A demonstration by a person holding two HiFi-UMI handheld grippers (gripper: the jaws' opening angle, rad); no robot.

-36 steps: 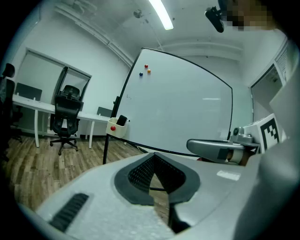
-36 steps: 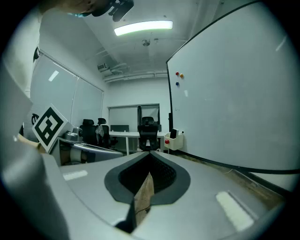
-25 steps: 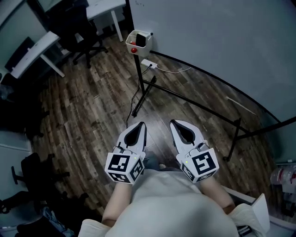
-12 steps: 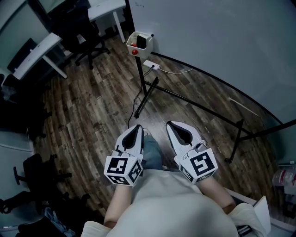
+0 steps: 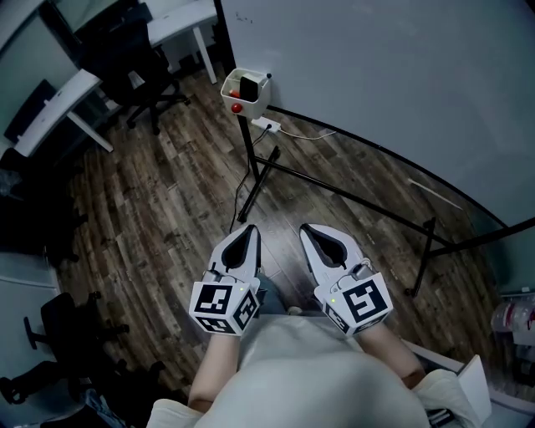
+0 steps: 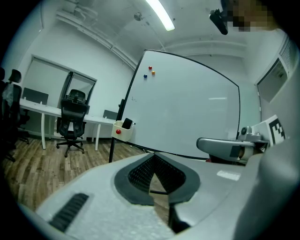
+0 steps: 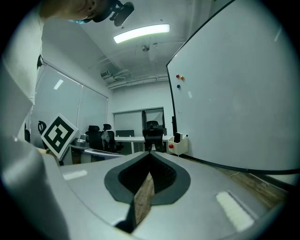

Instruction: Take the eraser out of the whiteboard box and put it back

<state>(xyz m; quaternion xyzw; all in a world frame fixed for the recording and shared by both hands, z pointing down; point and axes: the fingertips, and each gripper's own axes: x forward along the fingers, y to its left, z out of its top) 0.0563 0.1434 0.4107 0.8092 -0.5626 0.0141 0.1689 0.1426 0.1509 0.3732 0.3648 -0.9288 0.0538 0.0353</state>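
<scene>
Nearer now, whiteboard box (image 5: 231,92) holds eraser (image 5: 248,86), far beyond both jaws.

A dark wooden floor (image 5: 167,192) is seen under the whole scene. A large whiteboard (image 5: 401,75) is carried by a black stand (image 5: 259,167), whose legs are spread on the floor. Near the foot of the stand a white power strip (image 5: 267,124) is laid on the floor, and a thin white cable (image 5: 313,134) is led away from it. A white desk (image 5: 67,100) is placed at the far left and a second white desk (image 5: 180,12) at the top, with a black office chair (image 5: 138,63) between them. Another black chair (image 5: 63,322) is partly seen at the lower left. Three small magnets (image 6: 151,68) are stuck near the upper left corner of the whiteboard. A long ceiling lamp (image 6: 159,14) is lit.
</scene>
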